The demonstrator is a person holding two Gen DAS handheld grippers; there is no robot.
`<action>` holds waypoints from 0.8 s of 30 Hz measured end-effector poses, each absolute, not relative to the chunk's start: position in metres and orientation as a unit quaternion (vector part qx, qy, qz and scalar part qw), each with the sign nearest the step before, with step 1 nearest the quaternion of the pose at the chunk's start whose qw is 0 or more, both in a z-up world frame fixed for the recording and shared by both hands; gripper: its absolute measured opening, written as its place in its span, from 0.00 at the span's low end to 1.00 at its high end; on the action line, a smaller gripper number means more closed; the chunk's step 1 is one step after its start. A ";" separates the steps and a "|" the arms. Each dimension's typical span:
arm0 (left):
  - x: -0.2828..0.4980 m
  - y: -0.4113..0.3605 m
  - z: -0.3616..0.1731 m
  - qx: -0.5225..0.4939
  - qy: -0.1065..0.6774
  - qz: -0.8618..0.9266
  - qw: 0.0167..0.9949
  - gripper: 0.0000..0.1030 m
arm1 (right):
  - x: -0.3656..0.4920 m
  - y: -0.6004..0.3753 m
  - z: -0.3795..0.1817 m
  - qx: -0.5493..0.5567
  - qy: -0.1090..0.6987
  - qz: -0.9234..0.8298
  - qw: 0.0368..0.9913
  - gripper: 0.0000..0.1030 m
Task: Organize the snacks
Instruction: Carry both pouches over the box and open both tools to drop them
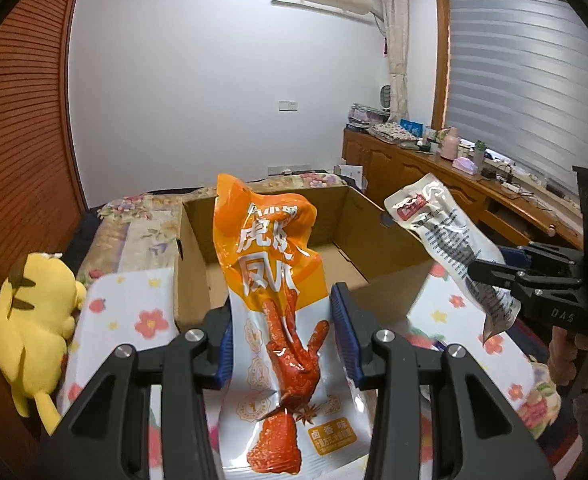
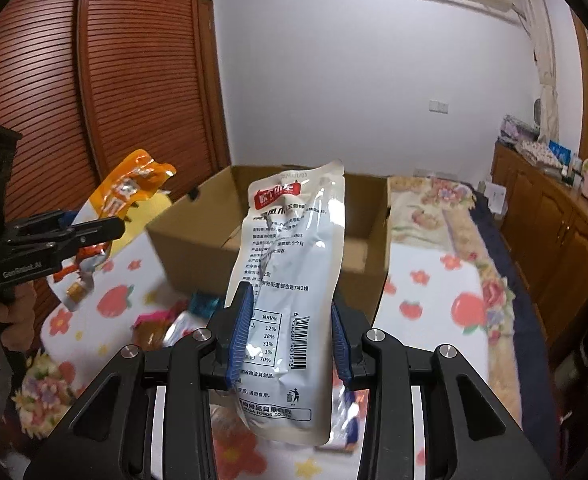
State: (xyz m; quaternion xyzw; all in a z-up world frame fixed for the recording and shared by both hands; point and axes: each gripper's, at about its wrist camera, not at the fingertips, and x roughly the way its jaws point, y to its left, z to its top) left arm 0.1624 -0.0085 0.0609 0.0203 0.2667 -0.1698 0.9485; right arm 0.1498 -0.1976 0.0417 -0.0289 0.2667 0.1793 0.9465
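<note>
Over at the far left, a yellow plush toy (image 1: 33, 328) lies at the edge of the bed, hard against the slatted brown wooden wardrobe doors (image 1: 17, 128). Next along, the left gripper (image 1: 281, 344) has its blue-padded fingers (image 1: 344, 332) pressed in on the sides of a tall orange-and-white chicken-feet snack packet (image 1: 271, 320), which stands upright and lifted off the white flower-and-strawberry printed bedspread (image 1: 133, 308). Straight behind it sits the open brown cardboard box (image 1: 334, 256), its flaps out of the way, its near wall just beyond the packet and its bare floor showing. To the right, the right gripper (image 2: 289, 332) clamps a white-backed snack pouch with a barcode and printed label (image 2: 289, 280), held upright in the air, near the box's front wall but apart from it. Below that pouch, a few small loose wrapped snacks (image 2: 161, 324) lie scattered on the bedspread in front of the box. Beside the box on the right, the bedspread runs on as a long open strip. Farther right, a dark gap separates the bed's edge from a low wooden cabinet (image 2: 550, 216) crowded with bottles and boxes.
</note>
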 end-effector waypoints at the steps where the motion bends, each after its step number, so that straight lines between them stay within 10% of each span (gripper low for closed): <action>1: 0.173 -0.010 0.061 0.022 0.269 -0.168 0.948 0.40 | 0.157 -0.198 0.044 -0.030 0.266 0.178 0.947 0.34; 4: 0.194 -0.013 0.056 0.024 0.278 -0.167 0.946 0.40 | 0.180 -0.199 0.044 -0.028 0.271 0.175 0.946 0.33; 7: 0.216 -0.018 0.051 0.021 0.294 -0.171 0.940 0.40 | 0.202 -0.199 0.042 -0.016 0.286 0.183 0.940 0.03; 24: 0.278 -0.036 0.038 0.033 0.337 -0.172 0.925 0.41 | 0.283 -0.152 0.040 -0.078 0.333 0.146 0.928 0.00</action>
